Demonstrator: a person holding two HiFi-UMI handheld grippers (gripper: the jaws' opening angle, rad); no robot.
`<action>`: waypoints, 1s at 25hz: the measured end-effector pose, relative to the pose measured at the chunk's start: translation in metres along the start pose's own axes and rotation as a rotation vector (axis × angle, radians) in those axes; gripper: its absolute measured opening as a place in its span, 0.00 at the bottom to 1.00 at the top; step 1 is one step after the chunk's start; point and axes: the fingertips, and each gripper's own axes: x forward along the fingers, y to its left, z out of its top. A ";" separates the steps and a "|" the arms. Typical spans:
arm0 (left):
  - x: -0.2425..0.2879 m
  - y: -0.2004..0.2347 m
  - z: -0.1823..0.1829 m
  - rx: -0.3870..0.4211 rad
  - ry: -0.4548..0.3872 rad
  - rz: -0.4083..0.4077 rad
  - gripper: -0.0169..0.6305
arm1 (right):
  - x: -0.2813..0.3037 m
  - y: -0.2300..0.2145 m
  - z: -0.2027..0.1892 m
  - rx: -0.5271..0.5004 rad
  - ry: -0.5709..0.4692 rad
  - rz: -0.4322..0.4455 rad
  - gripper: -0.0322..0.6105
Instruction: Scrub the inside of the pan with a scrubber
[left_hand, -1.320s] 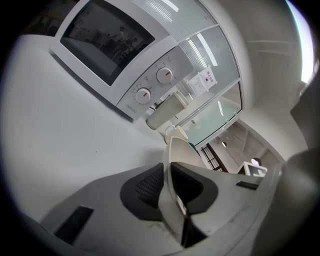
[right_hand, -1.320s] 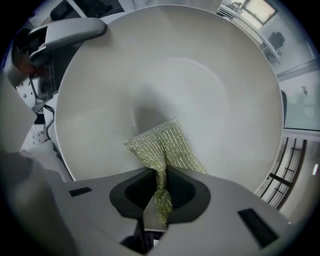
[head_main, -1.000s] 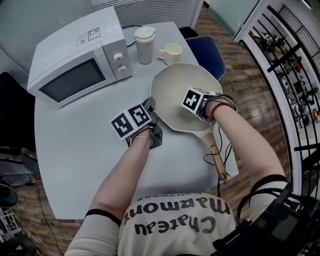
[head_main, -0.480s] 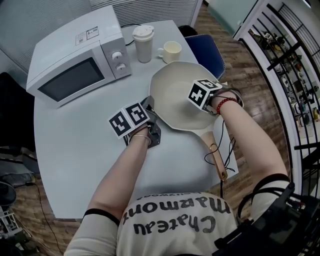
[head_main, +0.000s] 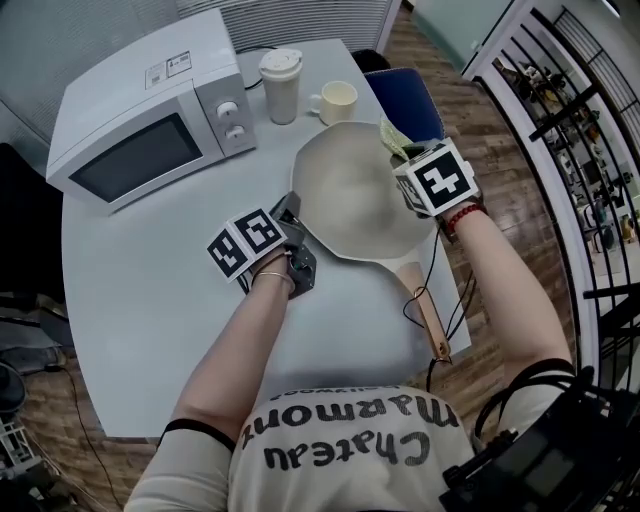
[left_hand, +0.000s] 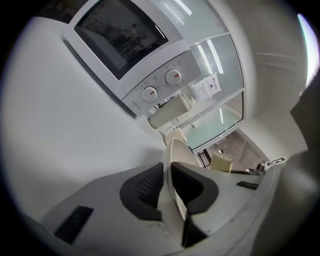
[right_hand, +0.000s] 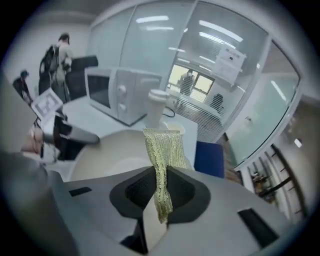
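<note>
Our right tool (right_hand: 159, 192), pinching scrubber (right_hand: 161, 150), now higher above pan (head_main: 350, 195) by right edge of counter (head_main: 140, 290); left tool (left_hand: 166, 182) clamps pan rim.

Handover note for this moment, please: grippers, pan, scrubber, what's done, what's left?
Left hand-held gripper: shut on the left rim of the cream frying pan, which sits on the grey table.
Right hand-held gripper: shut on the yellow-green mesh scrubber, held above the pan's far-right side, off its surface.
Done: both grips set.
Left: lower the scrubber and scrub the inside; progress so far unclear.
</note>
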 end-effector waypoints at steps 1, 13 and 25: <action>0.000 0.001 0.000 -0.006 -0.005 -0.002 0.11 | -0.001 0.012 0.006 0.071 -0.041 0.075 0.14; -0.007 0.003 -0.004 -0.054 -0.049 -0.017 0.11 | -0.001 0.196 0.010 0.527 0.139 0.940 0.14; -0.007 0.003 -0.001 -0.077 -0.096 -0.013 0.11 | -0.020 0.198 -0.053 0.425 0.458 0.985 0.14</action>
